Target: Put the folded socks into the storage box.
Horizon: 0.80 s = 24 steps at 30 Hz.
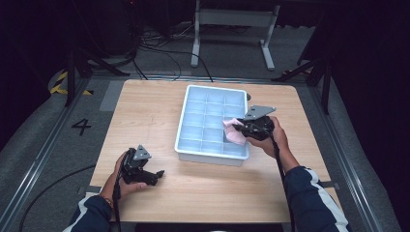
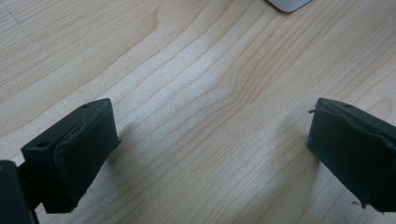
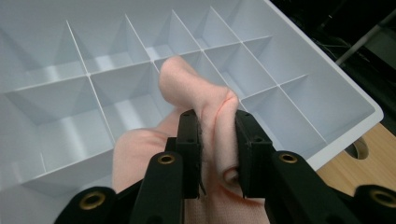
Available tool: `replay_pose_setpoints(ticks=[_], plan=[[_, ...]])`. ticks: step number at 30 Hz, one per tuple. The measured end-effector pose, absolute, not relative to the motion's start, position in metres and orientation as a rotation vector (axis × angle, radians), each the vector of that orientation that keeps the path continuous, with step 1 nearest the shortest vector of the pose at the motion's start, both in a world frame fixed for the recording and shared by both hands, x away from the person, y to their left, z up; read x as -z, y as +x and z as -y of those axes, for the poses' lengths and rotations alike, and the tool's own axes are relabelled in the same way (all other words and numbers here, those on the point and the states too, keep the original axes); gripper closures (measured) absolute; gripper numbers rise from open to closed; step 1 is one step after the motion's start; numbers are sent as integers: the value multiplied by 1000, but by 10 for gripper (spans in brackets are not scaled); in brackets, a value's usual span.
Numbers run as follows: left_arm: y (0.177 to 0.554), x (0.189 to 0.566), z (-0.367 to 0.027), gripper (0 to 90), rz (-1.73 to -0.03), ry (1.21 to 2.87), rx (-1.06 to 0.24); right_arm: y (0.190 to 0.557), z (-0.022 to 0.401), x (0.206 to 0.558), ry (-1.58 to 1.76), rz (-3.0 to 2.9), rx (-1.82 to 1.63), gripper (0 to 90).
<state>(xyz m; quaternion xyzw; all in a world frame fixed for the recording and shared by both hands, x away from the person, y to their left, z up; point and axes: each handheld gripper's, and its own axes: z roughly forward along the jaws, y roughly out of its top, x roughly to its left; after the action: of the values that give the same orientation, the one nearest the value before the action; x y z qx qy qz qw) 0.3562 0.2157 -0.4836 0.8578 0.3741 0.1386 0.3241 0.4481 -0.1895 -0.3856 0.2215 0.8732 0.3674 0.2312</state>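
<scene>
High view: right gripper (image 1: 240, 128) holds a pink cloth (image 1: 232, 132) over the right side of the white tray (image 1: 191, 155), at about 4 o'clock of its grid, likely lined up to drop into a compartment. Left gripper (image 1: 153, 176) rests low on the table (image 1: 145, 111) at 7 o'clock, out of the way.

Left gripper view: jaws spread wide over bare wood, nothing between them; tray corner at 1 o'clock.

Right gripper view: jaws pinched tight on a fold of the cloth, bunched above the dividers so it hangs free.
</scene>
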Motion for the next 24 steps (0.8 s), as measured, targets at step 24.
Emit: replay_pose_setpoints(ticks=[24], plan=[[356,484,-216,20,-980,2249,-362,453,167,407,511,-2546,-724,741]])
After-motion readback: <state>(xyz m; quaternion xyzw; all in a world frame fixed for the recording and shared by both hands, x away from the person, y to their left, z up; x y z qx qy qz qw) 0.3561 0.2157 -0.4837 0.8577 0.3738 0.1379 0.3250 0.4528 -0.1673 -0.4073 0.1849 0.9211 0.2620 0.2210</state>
